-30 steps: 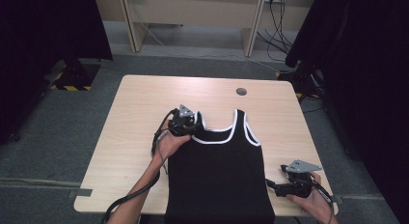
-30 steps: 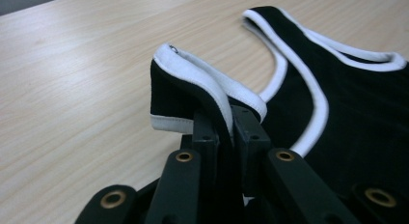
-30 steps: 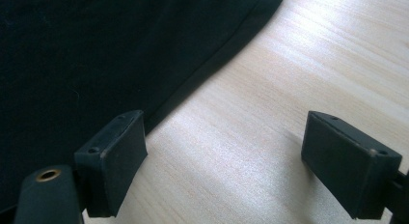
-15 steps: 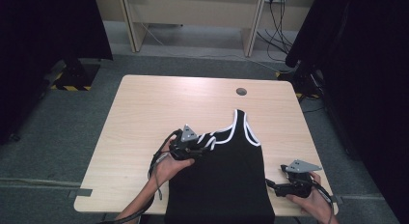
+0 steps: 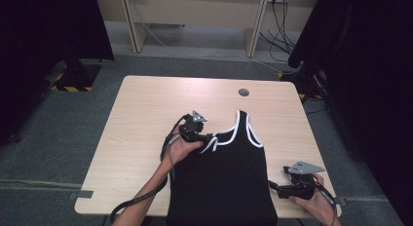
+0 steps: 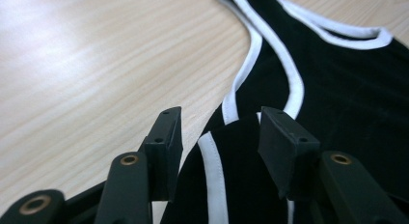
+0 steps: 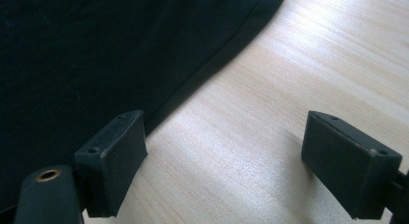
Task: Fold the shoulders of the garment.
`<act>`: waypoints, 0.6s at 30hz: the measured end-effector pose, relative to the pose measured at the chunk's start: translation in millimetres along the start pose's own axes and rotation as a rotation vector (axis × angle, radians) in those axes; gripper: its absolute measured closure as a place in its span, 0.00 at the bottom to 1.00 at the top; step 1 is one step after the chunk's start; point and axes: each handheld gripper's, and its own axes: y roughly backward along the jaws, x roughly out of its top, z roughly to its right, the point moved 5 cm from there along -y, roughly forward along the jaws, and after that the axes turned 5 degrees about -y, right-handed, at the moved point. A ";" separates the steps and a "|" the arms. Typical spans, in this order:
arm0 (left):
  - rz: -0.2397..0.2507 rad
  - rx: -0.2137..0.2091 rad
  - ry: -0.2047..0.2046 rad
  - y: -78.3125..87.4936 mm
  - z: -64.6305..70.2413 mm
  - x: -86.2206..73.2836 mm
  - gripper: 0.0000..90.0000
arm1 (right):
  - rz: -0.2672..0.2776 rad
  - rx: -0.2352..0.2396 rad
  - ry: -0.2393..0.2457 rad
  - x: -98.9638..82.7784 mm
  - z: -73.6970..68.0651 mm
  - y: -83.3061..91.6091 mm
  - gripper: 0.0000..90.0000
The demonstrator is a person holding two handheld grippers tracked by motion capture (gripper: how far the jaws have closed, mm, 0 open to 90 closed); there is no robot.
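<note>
We are folding the black tank top (image 5: 221, 182) lying flat on the tabletop (image 5: 141, 114). Our left gripper (image 6: 217, 137) has just been opening its fingers, the folded strap (image 6: 212, 171) lying loose between them; the right gripper (image 7: 226, 151) waits spread beside the hem. Next, pinch that hem.

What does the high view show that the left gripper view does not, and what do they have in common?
High view alone: the whole table with its round hole, the grey floor, the person's forearms, and the right tool beside the top's right edge. Left gripper view alone: a close look at the left tool, its jaws apart, with a folded-over piece of strap lying between them, not pinched. Both share the black tank top with white trim on the light wood surface.
</note>
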 end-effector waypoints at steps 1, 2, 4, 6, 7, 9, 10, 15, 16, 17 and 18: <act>-0.010 -0.003 0.009 -4.9 -1.7 -0.5 0.55 | 0.001 0.000 0.001 0.1 0.0 -0.1 0.18; -0.018 -0.008 0.019 -9.7 -3.7 -1.3 0.53 | 0.001 0.000 0.001 0.1 0.0 -0.1 0.18; -0.040 -0.015 0.030 -17.3 -6.9 -4.7 0.52 | 0.001 0.000 0.001 0.1 0.0 -0.1 0.18; -0.048 -0.028 0.032 -21.2 -8.3 -9.0 0.60 | 0.000 0.001 0.000 0.0 -0.1 0.0 0.18; -0.038 -0.043 0.040 -21.6 -7.5 -10.7 0.67 | 0.000 0.001 0.002 0.1 0.0 -0.1 0.18; -0.020 -0.039 0.028 -18.8 -7.2 -12.1 0.83 | 0.000 0.001 0.000 0.0 -0.1 0.0 0.18; -0.009 -0.032 0.020 -16.1 -7.1 -11.6 0.88 | 0.000 0.001 0.000 0.0 -0.1 0.0 0.18; 0.085 -0.042 0.001 13.5 -1.2 -2.0 0.93 | 0.000 0.001 0.002 0.1 -0.1 -0.1 0.18; 0.104 -0.046 -0.002 21.4 1.1 -1.3 0.93 | 0.001 0.001 0.002 0.1 0.0 -0.1 0.18; 0.119 -0.049 -0.008 29.7 3.5 -1.6 0.93 | 0.000 0.001 0.001 0.0 -0.1 0.0 0.18; 0.134 -0.053 -0.016 37.7 6.4 -2.8 0.93 | 0.000 0.001 0.001 0.0 -0.1 0.0 0.18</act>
